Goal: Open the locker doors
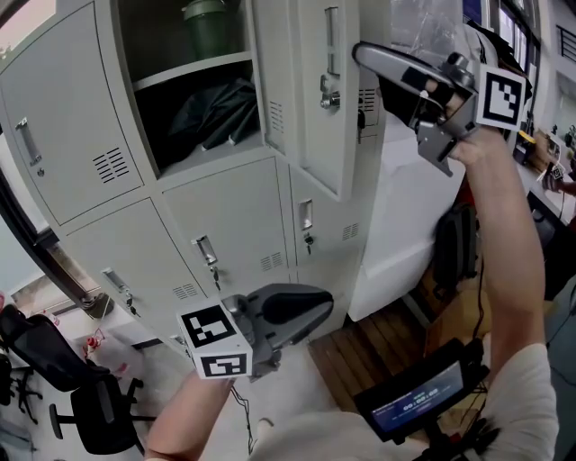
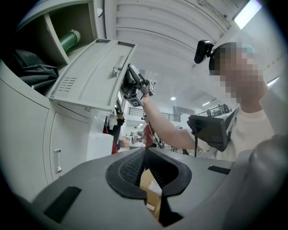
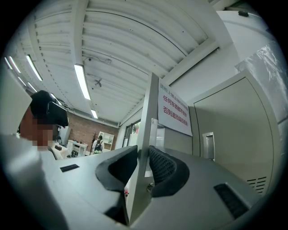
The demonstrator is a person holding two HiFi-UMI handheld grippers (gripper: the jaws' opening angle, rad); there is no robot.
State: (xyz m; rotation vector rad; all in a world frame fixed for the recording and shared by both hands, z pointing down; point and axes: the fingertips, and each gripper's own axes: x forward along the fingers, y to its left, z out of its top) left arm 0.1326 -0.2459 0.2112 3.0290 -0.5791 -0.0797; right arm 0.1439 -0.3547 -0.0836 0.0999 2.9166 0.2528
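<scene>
A bank of pale grey lockers (image 1: 229,225) fills the head view. One upper door (image 1: 319,90) stands swung out, showing a dark bag (image 1: 211,112) and a green bottle (image 1: 205,22) inside. My right gripper (image 1: 364,56) is raised at that door's free edge. In the right gripper view the door's edge (image 3: 146,134) runs between the jaws of the right gripper (image 3: 143,159), both pads against it. My left gripper (image 1: 315,311) hangs low in front of the bottom lockers, away from any handle. Its jaws (image 2: 145,155) are shut with nothing between them.
Closed doors with small handles surround the open one (image 1: 63,126), (image 1: 117,261). A white cabinet (image 1: 405,207) stands right of the lockers. A black office chair (image 1: 90,410) sits at bottom left. A small screen (image 1: 423,396) hangs at the person's chest.
</scene>
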